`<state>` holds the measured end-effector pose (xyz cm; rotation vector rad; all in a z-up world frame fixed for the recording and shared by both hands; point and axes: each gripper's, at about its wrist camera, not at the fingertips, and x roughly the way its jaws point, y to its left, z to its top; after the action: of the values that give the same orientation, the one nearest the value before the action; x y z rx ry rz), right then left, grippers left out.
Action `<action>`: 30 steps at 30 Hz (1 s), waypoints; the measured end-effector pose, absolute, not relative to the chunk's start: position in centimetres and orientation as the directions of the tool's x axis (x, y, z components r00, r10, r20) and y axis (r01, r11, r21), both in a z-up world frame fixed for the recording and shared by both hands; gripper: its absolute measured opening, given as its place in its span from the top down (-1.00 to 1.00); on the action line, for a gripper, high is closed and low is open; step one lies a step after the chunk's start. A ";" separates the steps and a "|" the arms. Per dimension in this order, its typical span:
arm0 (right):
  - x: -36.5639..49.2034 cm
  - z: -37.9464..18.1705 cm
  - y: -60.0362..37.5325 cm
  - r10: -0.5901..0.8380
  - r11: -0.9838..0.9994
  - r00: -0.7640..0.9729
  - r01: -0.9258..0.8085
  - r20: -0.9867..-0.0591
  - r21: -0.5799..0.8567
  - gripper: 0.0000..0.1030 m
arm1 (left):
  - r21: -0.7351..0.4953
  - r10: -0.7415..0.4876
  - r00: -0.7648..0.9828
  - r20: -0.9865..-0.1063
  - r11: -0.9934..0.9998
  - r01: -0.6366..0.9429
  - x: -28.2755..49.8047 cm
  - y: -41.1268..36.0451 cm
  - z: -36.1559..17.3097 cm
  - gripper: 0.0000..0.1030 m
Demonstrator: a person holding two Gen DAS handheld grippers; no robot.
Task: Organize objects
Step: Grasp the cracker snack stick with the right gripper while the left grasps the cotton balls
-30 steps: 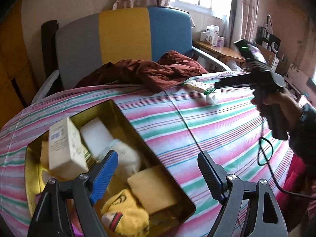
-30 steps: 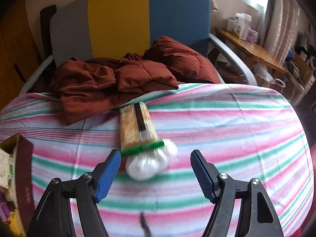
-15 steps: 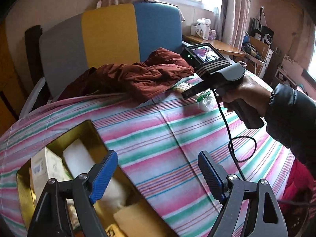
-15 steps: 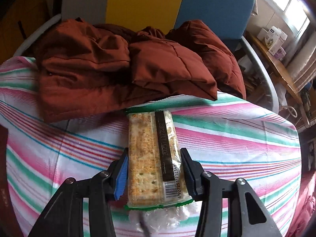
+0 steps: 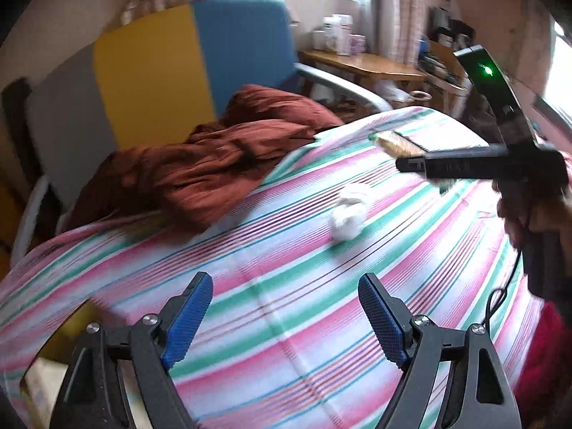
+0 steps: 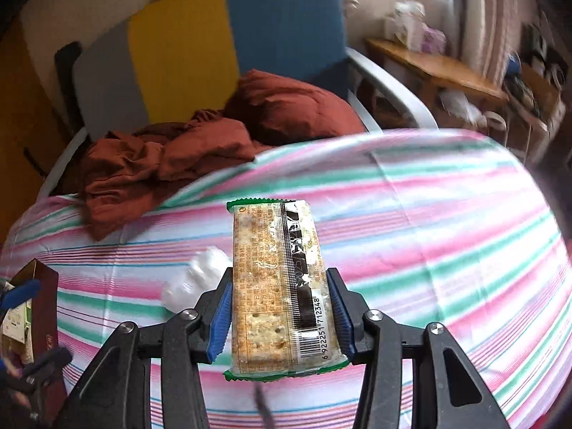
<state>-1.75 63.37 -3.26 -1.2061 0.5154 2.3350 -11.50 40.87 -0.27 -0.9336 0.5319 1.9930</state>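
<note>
My right gripper (image 6: 280,309) is shut on a cracker packet (image 6: 279,282) with green sealed ends and holds it lifted above the striped tablecloth (image 6: 429,250). The packet (image 5: 397,143) and right gripper (image 5: 464,168) also show in the left wrist view at the right. A white crumpled plastic bundle (image 5: 348,211) lies on the cloth; it also shows in the right wrist view (image 6: 195,279). My left gripper (image 5: 286,318) is open and empty above the cloth. The gold tin (image 5: 68,329) sits at the lower left.
A brown-red jacket (image 5: 214,175) lies at the table's far edge against a grey, yellow and blue chair (image 5: 178,71). A wooden side table (image 5: 361,64) with boxes stands behind. The tin's dark outer wall (image 6: 44,307) shows at the left of the right wrist view.
My right gripper has lifted the cracker packet off the cloth and away from the white bundle. My left gripper has swung away from the tin toward the table's middle.
</note>
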 end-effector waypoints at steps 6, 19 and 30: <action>-0.7 -2.8 63.9 0.197 -0.817 -0.551 -0.549 -0.811 0.174 0.06 | 0.056 0.524 -0.332 -0.785 -0.472 -0.880 -11.8 46.5 -2.8 -0.58; -1.0 -3.1 63.5 0.177 -0.834 -0.555 -0.523 -0.813 0.176 0.06 | 0.026 0.491 -0.250 -0.834 -0.419 -0.907 -14.7 54.5 -8.2 -0.22; -2.1 -4.9 61.2 0.158 -0.885 -0.519 -0.452 -0.840 0.112 0.06 | -0.026 0.524 -0.299 -0.797 -0.524 -0.851 -12.3 48.2 -2.7 0.33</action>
<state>-2.10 61.24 -4.92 -1.2924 0.4539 2.4232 -12.31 48.24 -2.65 -0.9794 0.5137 1.9327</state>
